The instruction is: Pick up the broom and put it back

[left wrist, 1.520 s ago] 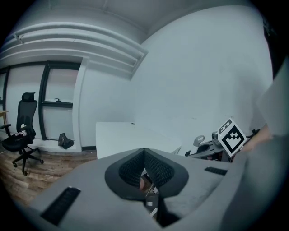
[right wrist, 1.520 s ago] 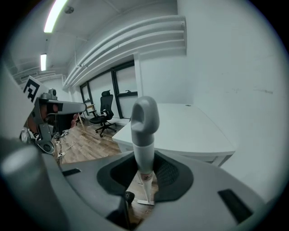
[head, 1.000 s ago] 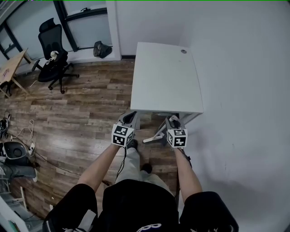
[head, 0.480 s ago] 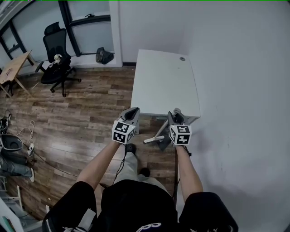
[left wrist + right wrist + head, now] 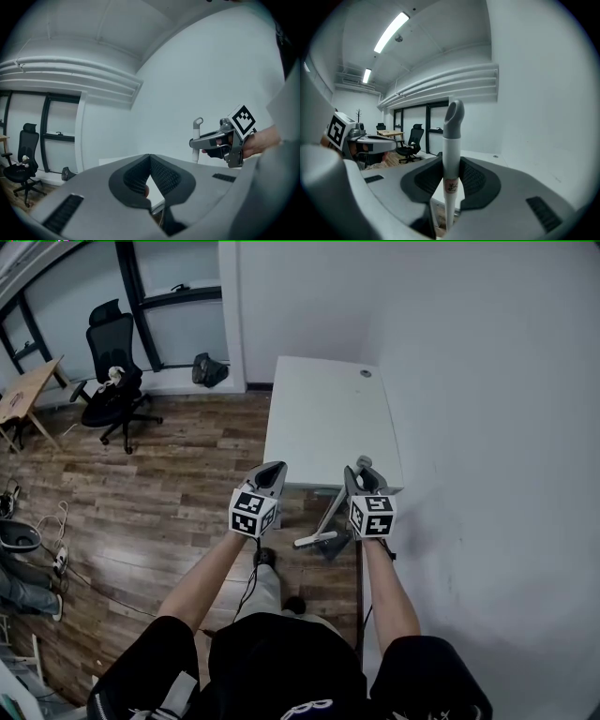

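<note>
The broom's white handle (image 5: 450, 154) with a grey loop cap (image 5: 453, 116) stands upright between the pads of my right gripper (image 5: 451, 165), which is shut on it just below the cap. In the head view the cap (image 5: 364, 463) pokes up above the right gripper (image 5: 361, 472) at the near edge of the white desk. The rest of the broom is hidden under the gripper and arm. My left gripper (image 5: 272, 472) hovers level beside it to the left, jaws shut with nothing between them (image 5: 150, 161). The left gripper view shows the right gripper (image 5: 213, 140) holding the handle top (image 5: 197, 140).
A white desk (image 5: 328, 413) stands against the white wall (image 5: 487, 427) straight ahead, its white leg and foot (image 5: 319, 532) below the near edge. A black office chair (image 5: 111, 367), a dark bag (image 5: 206, 369) and a wooden table (image 5: 23, 395) lie far left. Cables trail on the wood floor (image 5: 37, 521).
Both grippers have risen, from below the desk's near edge to level with it. The broom handle has gone up with the right gripper. Both jaws stand as before.
</note>
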{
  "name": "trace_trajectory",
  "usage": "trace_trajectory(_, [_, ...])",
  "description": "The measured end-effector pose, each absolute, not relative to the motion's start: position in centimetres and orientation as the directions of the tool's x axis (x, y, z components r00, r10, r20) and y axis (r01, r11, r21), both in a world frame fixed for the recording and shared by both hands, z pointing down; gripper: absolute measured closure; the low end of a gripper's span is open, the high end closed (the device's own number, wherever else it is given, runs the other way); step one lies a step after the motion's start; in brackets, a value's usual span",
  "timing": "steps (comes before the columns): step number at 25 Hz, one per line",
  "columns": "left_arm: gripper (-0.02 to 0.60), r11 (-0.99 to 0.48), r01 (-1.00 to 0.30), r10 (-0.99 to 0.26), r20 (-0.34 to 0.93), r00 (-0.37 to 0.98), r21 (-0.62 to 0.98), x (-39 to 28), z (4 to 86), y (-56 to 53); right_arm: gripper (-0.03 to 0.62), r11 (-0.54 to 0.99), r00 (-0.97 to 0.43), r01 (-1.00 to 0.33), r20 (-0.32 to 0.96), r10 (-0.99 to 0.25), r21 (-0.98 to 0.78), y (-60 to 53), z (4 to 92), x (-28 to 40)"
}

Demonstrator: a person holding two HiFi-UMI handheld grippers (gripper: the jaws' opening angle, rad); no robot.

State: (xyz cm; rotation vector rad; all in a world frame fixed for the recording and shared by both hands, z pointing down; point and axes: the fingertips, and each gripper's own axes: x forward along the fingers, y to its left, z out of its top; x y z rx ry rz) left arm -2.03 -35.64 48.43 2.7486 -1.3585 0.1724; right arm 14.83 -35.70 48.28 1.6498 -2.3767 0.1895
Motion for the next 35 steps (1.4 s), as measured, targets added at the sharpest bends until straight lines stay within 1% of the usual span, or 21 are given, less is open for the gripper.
trace_trajectory(7, [0.561, -0.589, -0.808, -0.803, 0.126, 0.583, -0.018, -0.8, 47.4, -36.0, 0.477, 0.361, -0.339, -0.932, 0.254, -0.906, 0.042, -35.3, 47.0, 16.0])
trace_trajectory(22, [0.561, -0.641, -0.767, -0.764, 0.125, 0.633, -0.036, 2.6, 46.8, -35.0, 0.477, 0.327, -0.303, -0.943, 0.247, -0.920, 0.060, -34.1, 46.6, 18.7])
trace_trajectory(35, [0.561, -0.661, -0.749, -0.747, 0.125, 0.653, -0.035, 3.6, 46.9, -34.9, 0.477, 0.313, -0.290, -0.948, 0.255, -0.923, 0.056, -34.2, 46.6, 19.3])
